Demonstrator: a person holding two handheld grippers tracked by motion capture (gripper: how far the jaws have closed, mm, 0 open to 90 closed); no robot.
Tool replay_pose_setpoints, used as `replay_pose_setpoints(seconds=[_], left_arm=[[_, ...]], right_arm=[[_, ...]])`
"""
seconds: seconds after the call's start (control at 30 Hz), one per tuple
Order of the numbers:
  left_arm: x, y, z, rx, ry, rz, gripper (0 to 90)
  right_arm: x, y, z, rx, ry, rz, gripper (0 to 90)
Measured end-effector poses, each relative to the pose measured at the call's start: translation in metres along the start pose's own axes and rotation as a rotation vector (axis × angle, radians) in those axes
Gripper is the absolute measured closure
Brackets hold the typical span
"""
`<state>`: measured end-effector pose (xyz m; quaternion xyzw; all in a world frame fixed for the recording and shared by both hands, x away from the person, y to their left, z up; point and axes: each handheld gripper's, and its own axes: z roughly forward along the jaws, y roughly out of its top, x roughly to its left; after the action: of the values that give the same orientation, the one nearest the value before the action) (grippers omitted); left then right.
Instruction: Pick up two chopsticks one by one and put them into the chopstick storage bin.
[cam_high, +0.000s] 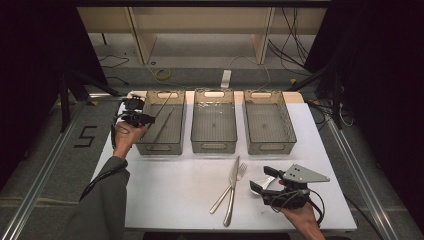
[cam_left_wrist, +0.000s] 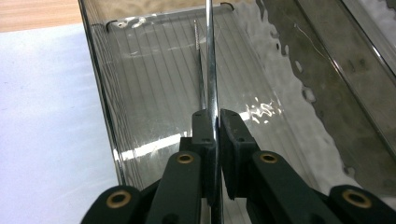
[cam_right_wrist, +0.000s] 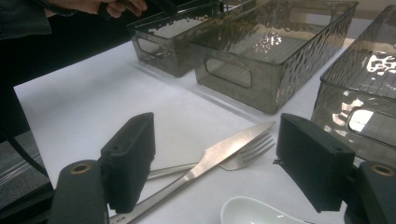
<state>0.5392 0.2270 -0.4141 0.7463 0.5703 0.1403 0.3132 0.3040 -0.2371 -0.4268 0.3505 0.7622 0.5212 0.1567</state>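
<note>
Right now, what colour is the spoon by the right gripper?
White; the spoon shows best in the right gripper view, between the open right gripper jaws.

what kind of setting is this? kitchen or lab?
Most likely a lab or data-collection rig, not a kitchen. A white table stands in a dark-curtained bay, loose cables trail over the floor behind it, and a taped "5" marks the floor. Three identical smoky plastic bins sit in a staged row.

3 grey bins (cam_high: 214, 121); 1 knife (cam_high: 232, 190), 1 fork (cam_high: 235, 181), 1 white spoon (cam_right_wrist: 252, 212), 1 utensil (cam_left_wrist: 211, 70) in left bin.
</note>
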Motion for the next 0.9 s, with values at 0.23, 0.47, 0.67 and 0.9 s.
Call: replay_pose_setpoints(seconds=[0.23,0.47,0.67,0.9], left_arm=[[-0.002,0.0,0.005,0.014,0.026,-0.021,74.4],[-0.009,0.007,-0.008,-0.036,0.0,-0.045,49.2],[-0.019,0.005,-0.021,-0.057,-0.051,-0.047,33.8],[-0.04,-0.011,-0.044,-0.118,-0.12,-0.012,25.8]], right_arm=[[0.0,0.0,-0.001,-0.003,-0.001,0.001,29.0],[-0.001,0.0,-0.001,-0.013,0.006,0.012,29.0],[-0.001,0.0,-0.001,-0.01,0.006,0.01,29.0],[-0.006,0.001,-0.004,-0.012,-0.008,0.015,29.0]])
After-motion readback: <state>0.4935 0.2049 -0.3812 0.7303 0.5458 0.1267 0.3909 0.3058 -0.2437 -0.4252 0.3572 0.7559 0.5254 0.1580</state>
